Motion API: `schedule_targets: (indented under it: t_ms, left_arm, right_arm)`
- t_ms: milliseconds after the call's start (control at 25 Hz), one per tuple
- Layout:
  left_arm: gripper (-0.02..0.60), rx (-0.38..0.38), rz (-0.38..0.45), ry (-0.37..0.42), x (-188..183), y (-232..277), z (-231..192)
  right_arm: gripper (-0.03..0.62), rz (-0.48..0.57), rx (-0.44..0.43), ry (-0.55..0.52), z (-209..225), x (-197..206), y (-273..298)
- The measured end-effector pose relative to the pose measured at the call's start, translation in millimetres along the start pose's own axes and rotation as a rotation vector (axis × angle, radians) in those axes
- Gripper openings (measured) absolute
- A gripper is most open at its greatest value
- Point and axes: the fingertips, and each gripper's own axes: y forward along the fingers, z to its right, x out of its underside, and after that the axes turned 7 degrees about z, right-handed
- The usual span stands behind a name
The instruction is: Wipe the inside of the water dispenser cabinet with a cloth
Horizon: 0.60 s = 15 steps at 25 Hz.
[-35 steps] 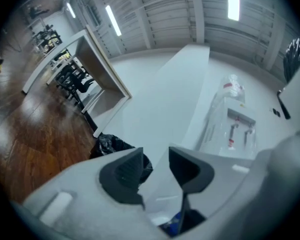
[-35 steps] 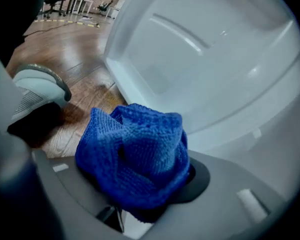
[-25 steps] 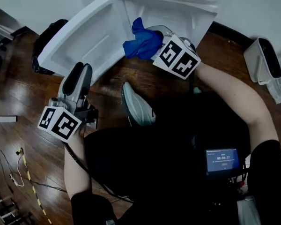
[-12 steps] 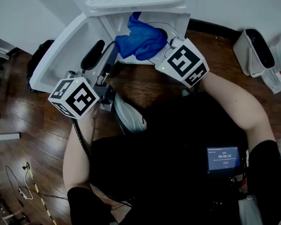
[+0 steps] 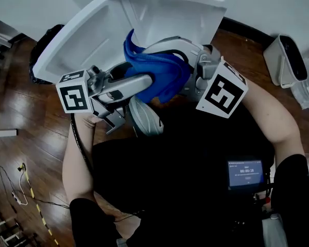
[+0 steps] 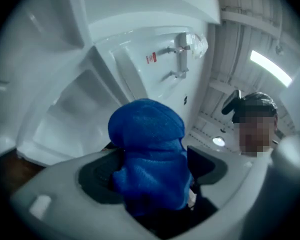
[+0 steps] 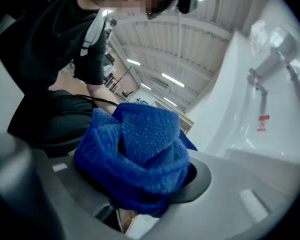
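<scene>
**Both tongs at the cloth, wiping on hold**

Your left tongs (image 6: 151, 170) had just swung their jaws wide and stood around the blue cloth (image 5: 162, 73). As far as their own view showed, the pads were not yet pressing on it. Your right tongs (image 7: 135, 181) kept the grip, jaws part-way apart and clamped on the bunched fabric.

A second before, the left tongs hung closed and empty at the lower left of the frame, while the right held the cloth up at the cabinet's mouth. Since then the left had crossed to centre, and the right had drawn the cloth back towards you.

So the cloth sat in mid-frame between the two tools, outside the open cabinet (image 5: 167, 19). The cabinet filled the top centre, its door (image 5: 77, 40) swung to the upper left. Below lay the wooden floor (image 5: 26, 117).

I read this as a handover or a re-bunching of the cloth. No wiping was under way, and the cabinet's inside had to wait until the cloth went back in.
</scene>
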Motion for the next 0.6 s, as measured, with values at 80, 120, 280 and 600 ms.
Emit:
schedule_targets:
  t_ms: [80, 120, 280, 600]
  left_arm:
    - [0.393, 0.031, -0.041, -0.041, 13.0, 6.4, 4.0]
    - [0.388, 0.052, -0.060, -0.054, 18.3, 9.1, 7.3]
    - [0.359, 0.084, -0.097, -0.023, 27.5, 14.4, 13.6]
    - [0.253, -0.014, -0.149, 0.160, 34.5, 19.7, 4.4]
  right_arm:
    - [0.236, 0.020, -0.033, -0.083, -12.6, -10.4, 3.7]
    - [0.235, 0.031, -0.046, -0.105, -17.3, -14.4, 5.0]
    - [0.232, 0.059, -0.076, -0.090, -28.0, -17.1, 8.4]
    - [0.315, -0.006, -0.136, -0.113, -33.8, -3.7, 7.3]
